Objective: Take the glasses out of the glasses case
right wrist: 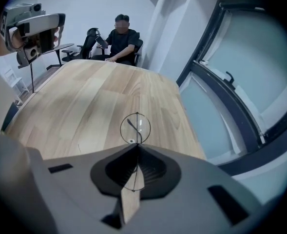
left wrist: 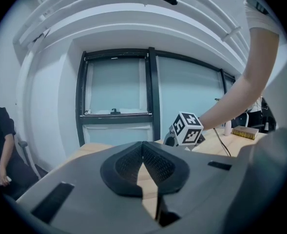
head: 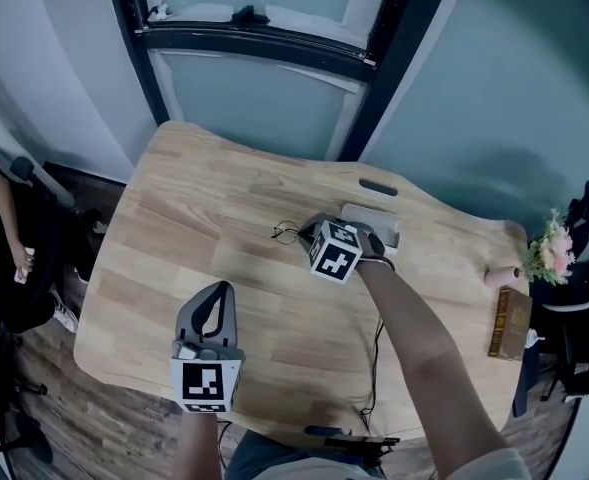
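The thin, dark wire-rimmed round glasses (head: pixel 286 232) sit near the middle of the head view, out of the case and just left of it, over the pale wooden table (head: pixel 194 198) — whether they touch the wood I cannot tell. The grey right gripper (right wrist: pixel 136 147) is clenched on them: in its own view the wire frame runs through the seam of the closed jaws, and one round lens stands out beyond the tips. The pale grey glasses case (head: pixel 372 216) lies just up and right of that gripper in the head view, apart from the glasses. The left gripper (head: pixel 224 290) hangs over the table's near edge, lower left of centre and well apart from both — its jaws are pressed together with nothing between them. By the table's right edge are pink and white flowers (head: pixel 551 248) and a brown book (head: pixel 510 323). A thin black cable (head: pixel 376 353) runs down the table. At far left a person in dark clothing (head: pixel 4 258) sits on a chair.
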{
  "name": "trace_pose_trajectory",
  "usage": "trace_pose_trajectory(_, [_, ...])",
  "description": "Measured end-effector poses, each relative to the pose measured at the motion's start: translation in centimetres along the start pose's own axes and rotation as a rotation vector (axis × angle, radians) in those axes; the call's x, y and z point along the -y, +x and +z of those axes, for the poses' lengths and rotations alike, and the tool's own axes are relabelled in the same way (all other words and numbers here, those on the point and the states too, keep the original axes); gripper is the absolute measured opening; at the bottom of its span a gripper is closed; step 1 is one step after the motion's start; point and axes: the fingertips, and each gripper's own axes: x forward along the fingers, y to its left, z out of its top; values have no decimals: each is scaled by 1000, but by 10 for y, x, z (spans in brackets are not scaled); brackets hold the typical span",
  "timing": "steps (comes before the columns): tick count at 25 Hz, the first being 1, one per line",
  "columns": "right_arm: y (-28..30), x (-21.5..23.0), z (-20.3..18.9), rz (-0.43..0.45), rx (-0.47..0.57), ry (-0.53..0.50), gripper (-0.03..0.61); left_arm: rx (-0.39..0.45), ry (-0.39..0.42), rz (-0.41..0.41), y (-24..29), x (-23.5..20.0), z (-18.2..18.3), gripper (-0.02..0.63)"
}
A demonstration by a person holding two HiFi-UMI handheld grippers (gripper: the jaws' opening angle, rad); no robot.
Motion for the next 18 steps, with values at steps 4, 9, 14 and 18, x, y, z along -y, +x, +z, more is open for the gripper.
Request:
trace_pose_trajectory(4, [23,-20,-2,52,-37,-10,18,-16,-18,-1,1,-5,-10,15])
trace_pose_trajectory(9, [33,-28,-5,40,-56,-2,25,-27,-38,-6,1,-9,-19,15])
trace_pose_trajectory(14, [15,-26,-1,1,-24,48,100,-16,-57,-16,1,-11,-17,15])
trace_pose_trajectory(18, [-33,-16,8,-81,69,124,147,16,-56,-36,3,-3,-5,15])
